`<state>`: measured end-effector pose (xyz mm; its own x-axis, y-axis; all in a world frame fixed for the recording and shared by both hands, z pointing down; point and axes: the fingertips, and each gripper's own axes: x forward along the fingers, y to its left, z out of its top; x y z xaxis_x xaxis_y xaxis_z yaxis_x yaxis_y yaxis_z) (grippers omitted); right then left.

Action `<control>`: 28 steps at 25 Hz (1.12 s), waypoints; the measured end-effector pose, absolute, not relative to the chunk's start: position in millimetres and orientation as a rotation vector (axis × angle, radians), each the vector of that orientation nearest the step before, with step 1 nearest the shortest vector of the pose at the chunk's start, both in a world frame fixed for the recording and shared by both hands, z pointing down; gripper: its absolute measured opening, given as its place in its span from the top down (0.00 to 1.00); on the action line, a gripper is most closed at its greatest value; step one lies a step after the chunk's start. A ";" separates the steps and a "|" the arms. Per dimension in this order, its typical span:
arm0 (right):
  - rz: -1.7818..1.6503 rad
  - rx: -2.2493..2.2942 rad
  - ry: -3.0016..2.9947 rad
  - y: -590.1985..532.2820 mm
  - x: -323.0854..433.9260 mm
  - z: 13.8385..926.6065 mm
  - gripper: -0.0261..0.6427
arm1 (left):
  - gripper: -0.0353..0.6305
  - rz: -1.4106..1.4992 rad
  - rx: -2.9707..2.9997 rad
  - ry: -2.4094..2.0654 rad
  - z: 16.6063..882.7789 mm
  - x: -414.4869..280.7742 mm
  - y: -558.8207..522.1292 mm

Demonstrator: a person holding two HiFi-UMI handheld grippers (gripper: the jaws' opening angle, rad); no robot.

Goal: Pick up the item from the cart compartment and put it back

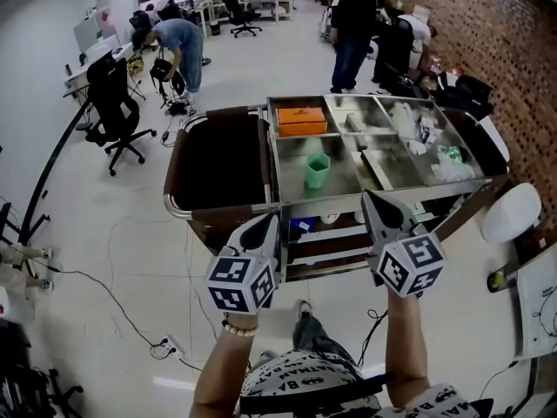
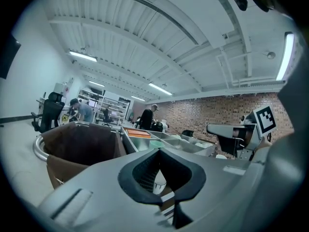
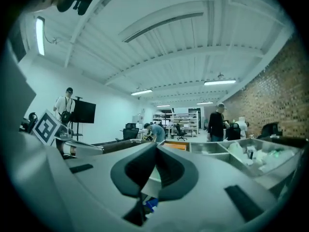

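Green cup (image 1: 317, 171) upright in cart's (image 1: 300, 200) front-middle compartment, ahead between left gripper (image 1: 269, 222) and right gripper (image 1: 371, 198), slightly nearer right; both jaws closed, empty.

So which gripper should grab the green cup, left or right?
Probably right: the right gripper reaches the cart rim, slightly nearer the green cup; the left gripper hangs back by the drawers. Both are shut.
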<state>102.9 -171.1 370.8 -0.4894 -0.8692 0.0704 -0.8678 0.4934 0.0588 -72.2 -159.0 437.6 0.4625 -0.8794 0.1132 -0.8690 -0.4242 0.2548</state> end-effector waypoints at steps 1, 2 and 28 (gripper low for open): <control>0.004 1.543 -2.644 -162.9 102.5 375.7 0.95 | 0.94 -0.050 2.435 -1.494 440.3 -72.5 -154.5; 0.028 1.553 -2.645 -155.7 103.1 380.9 0.95 | 0.94 -0.047 2.433 -1.491 442.4 -72.4 -150.2; 0.241 1.450 -2.701 -111.1 75.6 431.6 0.95 | 0.94 -0.097 2.419 -1.437 452.6 -58.9 -118.1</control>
